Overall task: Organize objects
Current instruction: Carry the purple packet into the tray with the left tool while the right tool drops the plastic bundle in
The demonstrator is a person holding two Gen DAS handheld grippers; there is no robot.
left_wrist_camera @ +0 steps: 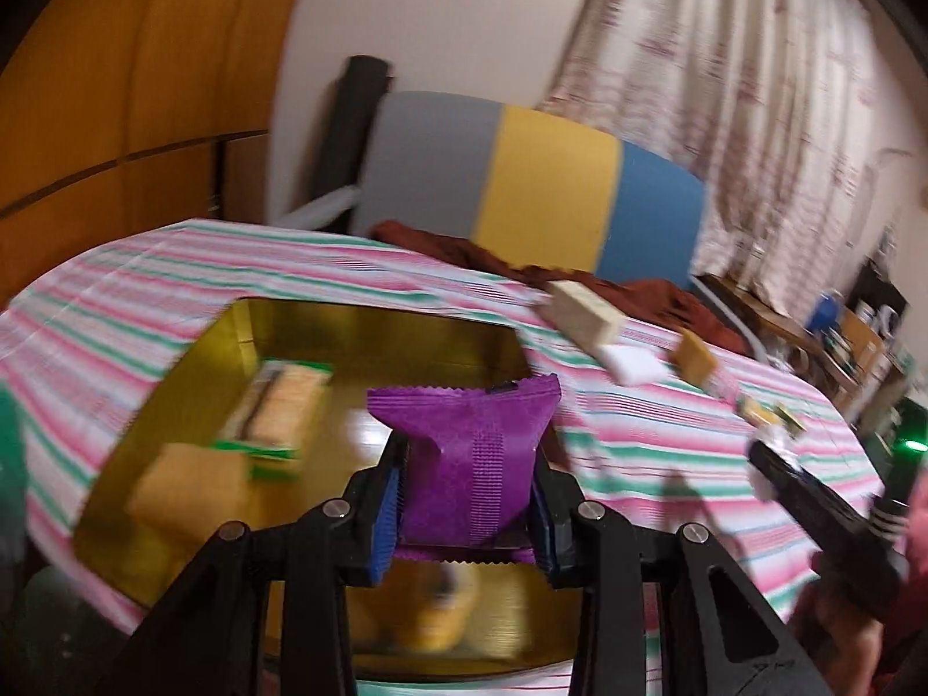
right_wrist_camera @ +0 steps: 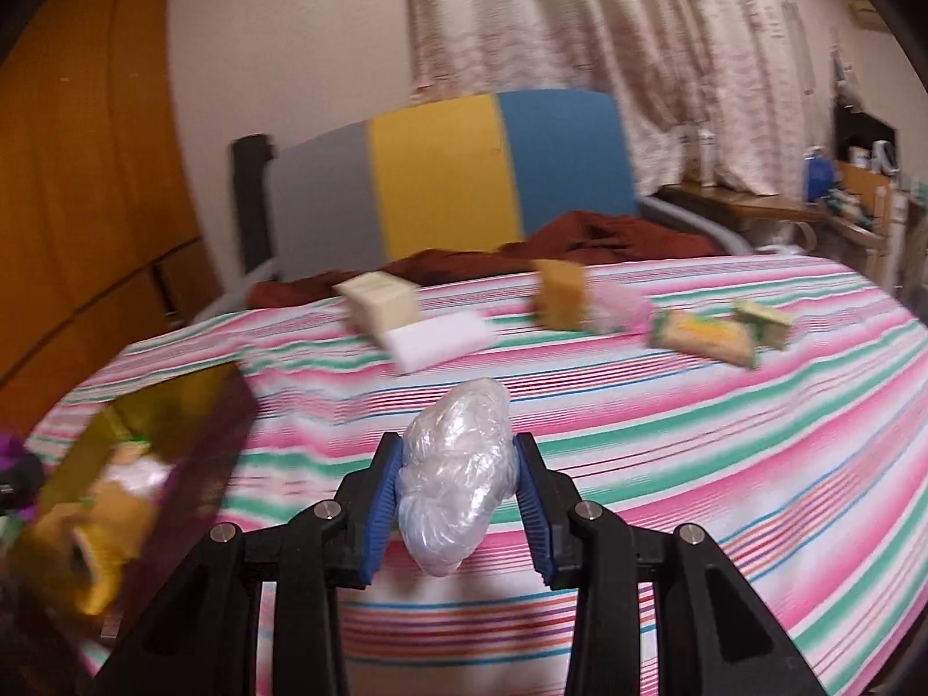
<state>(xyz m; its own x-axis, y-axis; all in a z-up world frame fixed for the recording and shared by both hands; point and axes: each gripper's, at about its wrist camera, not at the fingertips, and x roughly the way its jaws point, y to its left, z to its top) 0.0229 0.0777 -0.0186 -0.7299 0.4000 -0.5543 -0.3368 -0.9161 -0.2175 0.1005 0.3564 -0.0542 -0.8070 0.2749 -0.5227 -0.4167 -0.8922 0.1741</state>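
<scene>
Black linkages and blue pads are filling the bottom of both views. Left gripper [left_wrist_camera: 467,499] is clenching a purple packet [left_wrist_camera: 470,458], its 2 pads pressing the packet's sides, with the crimped top edge sticking up at 12 o'clock. This packet is hanging over a gold tray [left_wrist_camera: 371,330] sitting on the striped cloth [left_wrist_camera: 145,278]. Inside the tray, a green-edged biscuit pack [left_wrist_camera: 278,412] is lying at 10 o'clock from the packet, a tan block [left_wrist_camera: 185,487] at 9 o'clock, and a blurred yellow thing [left_wrist_camera: 432,615] at 6 o'clock.

Right gripper [right_wrist_camera: 458,484] is grasping a clear plastic bundle [right_wrist_camera: 455,475] between its 2 pads, above the cloth. Its black body is also showing at 3 o'clock in the left view.

Beyond the bundle, a white block [right_wrist_camera: 441,339] is lying at 12 o'clock, touching a cream box [right_wrist_camera: 380,301] behind it. At 1 o'clock an orange block [right_wrist_camera: 559,293] is standing with a pink wrapped item [right_wrist_camera: 620,307] just beside it, and at 2 o'clock 2 green-and-yellow packs [right_wrist_camera: 707,339] are lying. The tray is appearing at 9 o'clock, blurred. A chair [right_wrist_camera: 441,174] is standing behind the table.
</scene>
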